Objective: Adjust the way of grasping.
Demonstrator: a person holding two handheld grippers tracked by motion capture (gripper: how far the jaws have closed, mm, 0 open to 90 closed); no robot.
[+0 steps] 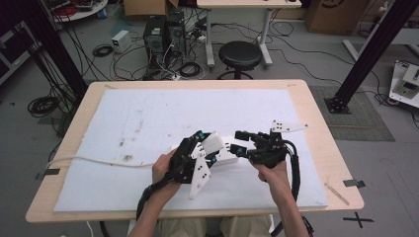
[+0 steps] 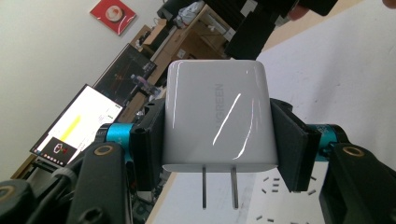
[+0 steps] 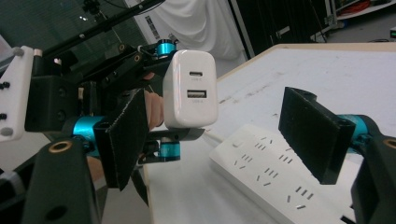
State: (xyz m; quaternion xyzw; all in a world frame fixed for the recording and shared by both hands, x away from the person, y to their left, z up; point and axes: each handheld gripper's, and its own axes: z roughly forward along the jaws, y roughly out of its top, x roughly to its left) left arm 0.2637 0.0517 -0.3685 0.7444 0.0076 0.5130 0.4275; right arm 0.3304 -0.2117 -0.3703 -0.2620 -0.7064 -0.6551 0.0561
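Our left gripper (image 2: 215, 154) clamped the white charger (image 2: 215, 119), lifted, prongs bare. Our right gripper (image 3: 224, 140) hung open and empty. Plugging into the power strip (image 3: 275, 175) on the near table remained.

Seen from above, a person's two forearms reach in from the bottom edge over a wooden table (image 1: 316, 123) covered by a white mat (image 1: 148, 118). The left gripper (image 1: 210, 143) holds a white charger (image 1: 213, 141) between its closed jaws, lifted above a white power strip (image 1: 228, 157). The right gripper (image 1: 240, 142) sits just beside it, pointing toward the charger.
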